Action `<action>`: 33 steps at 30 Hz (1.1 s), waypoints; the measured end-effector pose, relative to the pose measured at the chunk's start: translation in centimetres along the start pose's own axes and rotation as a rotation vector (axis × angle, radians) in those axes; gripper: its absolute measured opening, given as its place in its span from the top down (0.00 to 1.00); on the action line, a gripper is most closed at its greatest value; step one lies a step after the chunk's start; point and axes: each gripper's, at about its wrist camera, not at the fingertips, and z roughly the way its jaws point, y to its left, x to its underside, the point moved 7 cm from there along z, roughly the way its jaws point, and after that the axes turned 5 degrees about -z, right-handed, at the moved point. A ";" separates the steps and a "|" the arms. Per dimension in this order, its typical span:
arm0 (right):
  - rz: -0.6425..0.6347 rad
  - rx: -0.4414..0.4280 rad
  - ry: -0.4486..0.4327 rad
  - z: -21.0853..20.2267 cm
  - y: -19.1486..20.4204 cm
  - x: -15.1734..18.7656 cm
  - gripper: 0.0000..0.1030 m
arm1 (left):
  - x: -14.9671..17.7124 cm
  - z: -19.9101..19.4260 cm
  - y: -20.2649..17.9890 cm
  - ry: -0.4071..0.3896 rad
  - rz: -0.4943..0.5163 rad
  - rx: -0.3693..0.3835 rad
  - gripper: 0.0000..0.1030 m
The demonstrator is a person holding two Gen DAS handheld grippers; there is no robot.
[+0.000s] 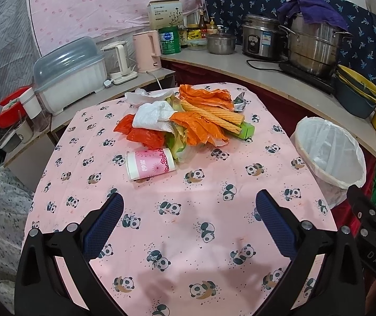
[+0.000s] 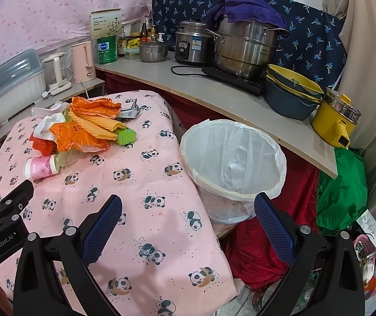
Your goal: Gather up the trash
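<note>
A pile of trash (image 1: 185, 117) lies on the far part of a table with a pink panda cloth (image 1: 177, 226): orange plastic bags, white tissue, a green box (image 1: 246, 131) and a pink paper cup (image 1: 149, 163) on its side. The pile also shows in the right wrist view (image 2: 87, 129). A bin lined with a white bag (image 2: 231, 158) stands at the table's right edge (image 1: 329, 152). My left gripper (image 1: 189, 208) is open and empty over the near table. My right gripper (image 2: 188, 209) is open and empty over the table's right edge, near the bin.
A counter (image 2: 214, 92) behind holds steel pots, a rice cooker, stacked bowls (image 2: 292, 92) and a yellow pot (image 2: 337, 121). A side shelf at the left holds kettles (image 1: 147, 51) and a dish box (image 1: 69, 76). A green bag (image 2: 342, 192) lies right of the bin.
</note>
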 end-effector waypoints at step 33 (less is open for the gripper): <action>-0.043 -0.049 0.073 8.0 6.0 -1.8 0.07 | -1.5 10.5 8.7 0.117 -0.137 0.019 0.07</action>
